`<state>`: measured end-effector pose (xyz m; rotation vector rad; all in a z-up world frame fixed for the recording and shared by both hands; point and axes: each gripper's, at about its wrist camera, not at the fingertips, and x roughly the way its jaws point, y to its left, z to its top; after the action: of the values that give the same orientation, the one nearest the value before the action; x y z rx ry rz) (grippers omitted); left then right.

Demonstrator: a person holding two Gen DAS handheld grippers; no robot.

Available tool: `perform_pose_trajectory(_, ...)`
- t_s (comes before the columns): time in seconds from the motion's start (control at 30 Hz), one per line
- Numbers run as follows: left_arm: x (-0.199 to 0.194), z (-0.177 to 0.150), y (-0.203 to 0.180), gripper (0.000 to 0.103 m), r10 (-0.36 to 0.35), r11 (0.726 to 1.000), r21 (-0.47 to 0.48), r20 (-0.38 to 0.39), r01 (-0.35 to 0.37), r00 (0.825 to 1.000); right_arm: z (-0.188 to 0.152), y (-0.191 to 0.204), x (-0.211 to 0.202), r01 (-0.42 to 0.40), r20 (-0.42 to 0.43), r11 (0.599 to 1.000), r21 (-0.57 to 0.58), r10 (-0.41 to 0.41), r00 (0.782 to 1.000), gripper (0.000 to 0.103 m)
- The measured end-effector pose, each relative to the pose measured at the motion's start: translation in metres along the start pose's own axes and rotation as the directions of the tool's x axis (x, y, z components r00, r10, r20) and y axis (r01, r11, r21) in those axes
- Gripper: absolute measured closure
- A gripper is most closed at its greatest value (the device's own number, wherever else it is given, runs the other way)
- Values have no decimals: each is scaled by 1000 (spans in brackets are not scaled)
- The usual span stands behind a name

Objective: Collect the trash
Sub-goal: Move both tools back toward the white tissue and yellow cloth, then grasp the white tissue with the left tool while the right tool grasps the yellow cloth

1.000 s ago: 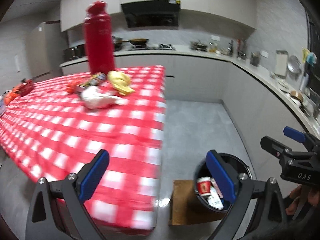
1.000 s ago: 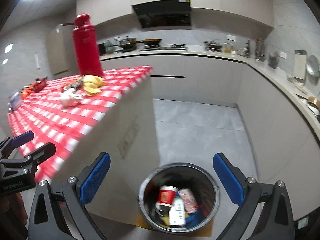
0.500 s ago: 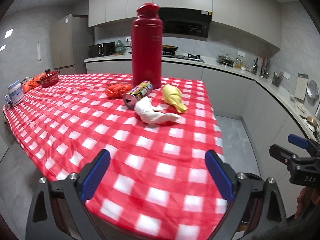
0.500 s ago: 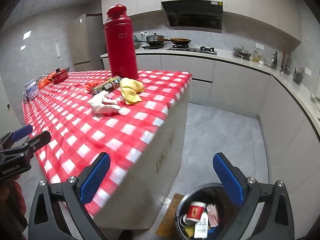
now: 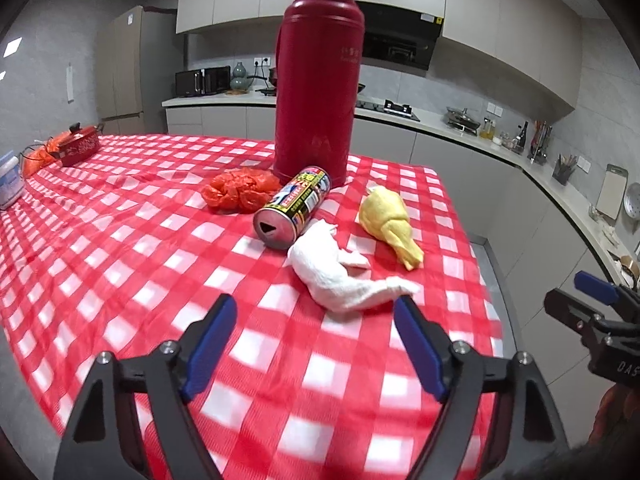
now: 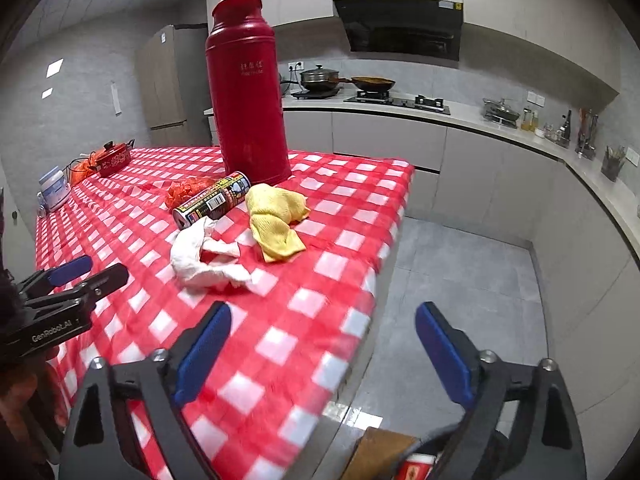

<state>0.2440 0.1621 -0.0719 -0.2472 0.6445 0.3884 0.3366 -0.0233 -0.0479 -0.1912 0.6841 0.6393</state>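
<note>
On the red-checked table (image 5: 120,264) lie a crumpled white tissue (image 5: 340,272), a tipped drink can (image 5: 294,208), a yellow cloth (image 5: 390,220) and an orange plastic wad (image 5: 238,190). My left gripper (image 5: 316,320) hovers just short of the tissue, its jaws closing with nothing between them. Over the table's right edge, my right gripper (image 6: 324,332) is also closing on empty air; the tissue (image 6: 200,256), can (image 6: 214,200) and yellow cloth (image 6: 276,220) lie ahead to its left. Each gripper shows at the other view's edge.
A tall red thermos (image 5: 318,72) stands behind the trash. A red pot (image 5: 78,145) and a white appliance (image 5: 9,180) sit at the far left. The bin's contents (image 6: 416,468) peek in at the bottom, on the grey floor (image 6: 460,280). Kitchen counters run along the back and right.
Both views swung from the floor bin up toward the table, and the trash now looks much nearer. Both pairs of jaws have narrowed.
</note>
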Motion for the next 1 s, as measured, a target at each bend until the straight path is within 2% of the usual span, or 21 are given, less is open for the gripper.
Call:
perform_pose_trajectory(0.07,12,2,-2,28,-11,1000,3,-18,11,1000,4,2,14,-19,-16,1000,-5,18,1000,26)
perform_pose_trajectory(0.2,34,5,-4,30,-21,1000,-11,-52,20,998,8,4,35,-48,-45,999,-18,48,998,34)
perform_pose_trajectory(0.43,72,8,-4,34,-12,1000,-3,-125,12,992,16,5,75,-93,-106,995,-38,88,990,39)
perform_pose_trajectory(0.77,96,26,12,35,-12,1000,-10,-125,11,992,36,23,132,-156,-165,985,-75,142,976,41)
perform_pose_trajectory(0.93,104,29,23,43,-43,999,-19,-132,41,990,41,33,154,-178,-189,980,-87,160,969,43)
perform_pose_trajectory(1.0,106,30,26,54,-75,997,-27,-133,72,988,44,36,164,-187,-203,978,-87,167,965,52)
